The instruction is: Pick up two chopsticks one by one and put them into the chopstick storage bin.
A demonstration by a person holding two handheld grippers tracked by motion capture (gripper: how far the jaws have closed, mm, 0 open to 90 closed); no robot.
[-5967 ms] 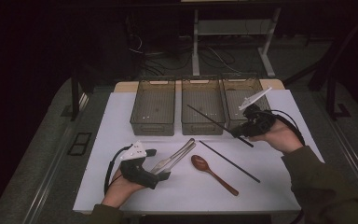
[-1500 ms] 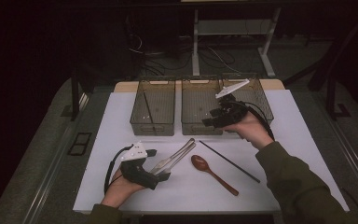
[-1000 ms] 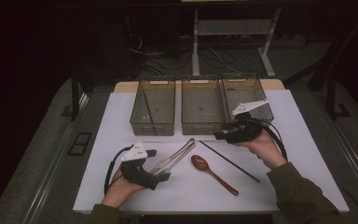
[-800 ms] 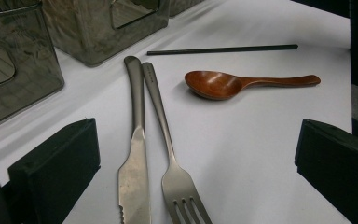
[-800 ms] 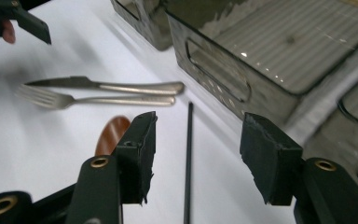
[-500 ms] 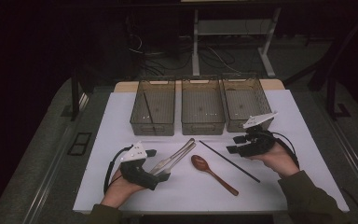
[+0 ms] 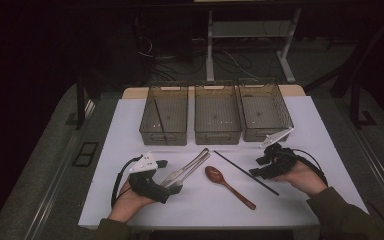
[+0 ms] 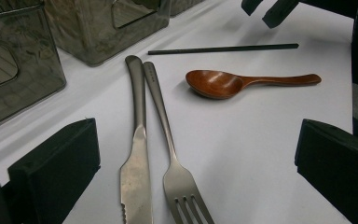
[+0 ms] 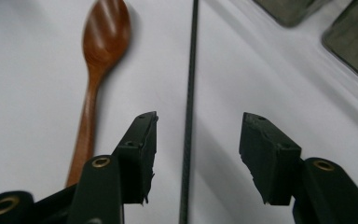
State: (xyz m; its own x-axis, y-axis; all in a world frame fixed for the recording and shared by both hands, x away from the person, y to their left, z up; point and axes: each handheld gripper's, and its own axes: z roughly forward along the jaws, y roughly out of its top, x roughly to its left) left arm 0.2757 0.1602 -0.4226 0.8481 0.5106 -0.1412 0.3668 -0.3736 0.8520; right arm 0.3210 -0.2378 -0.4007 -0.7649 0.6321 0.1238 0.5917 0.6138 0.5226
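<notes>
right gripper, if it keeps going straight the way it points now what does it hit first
Most likely the black chopstick: it lies on the table between the open jaws of the right gripper and runs on ahead of them. The wooden spoon lies off to one side. How high the jaws sit above the stick is unclear.

Chopstick [image 7: 246,172] right of spoon [image 7: 228,186], knife [image 8: 134,154] and fork [image 8: 171,154] left, bins [image 7: 217,114] behind

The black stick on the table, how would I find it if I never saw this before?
Start at the white table and its three clear bins along the far edge. In front of the right-hand bins, the black stick lies slanted, just right of the brown wooden spoon. It is the thinnest, straightest piece there, with no bowl or prongs, and the right gripper straddles it with open fingers.
</notes>
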